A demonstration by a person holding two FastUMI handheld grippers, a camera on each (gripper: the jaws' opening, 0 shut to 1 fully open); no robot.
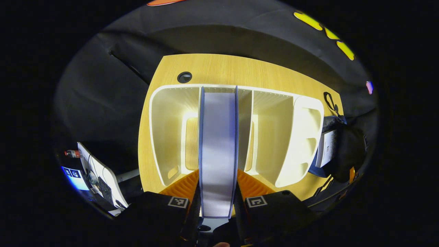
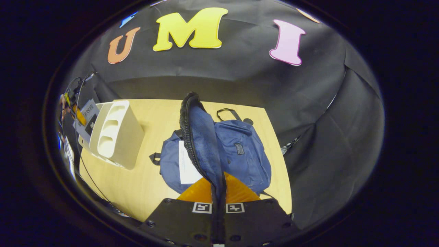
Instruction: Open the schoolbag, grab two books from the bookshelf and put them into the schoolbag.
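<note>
One book [image 1: 218, 151] is in the left tongs [image 1: 218, 197], clamped between both fingers by its covers, its page edges facing the camera; it hangs over the middle compartment of the white bookshelf [image 1: 274, 137], and from the left gripper view I cannot tell whether its far end is inside the compartment or already out. The compartments on either side of it look bare as far as they show. The bookshelf stands toward the left side of the wooden tabletop [image 2: 127, 192], with the blue schoolbag [image 2: 240, 154] to its right, lying flat near the right edge. Over there the right tongs [image 2: 218, 200] are pinched tight on the zippered flap [image 2: 202, 137] of the schoolbag, lifting it upright so the mouth gapes. Inside the opening a flat white thing [image 2: 187, 164] shows, most likely a first book already dropped in, though I cannot be sure. By my reckoning the opening is done, one book seems packed, and the book in the left tongs would be the second. What seems left is to carry it across to the held-open mouth, slide it in beside the white thing, and let go of both.
</note>
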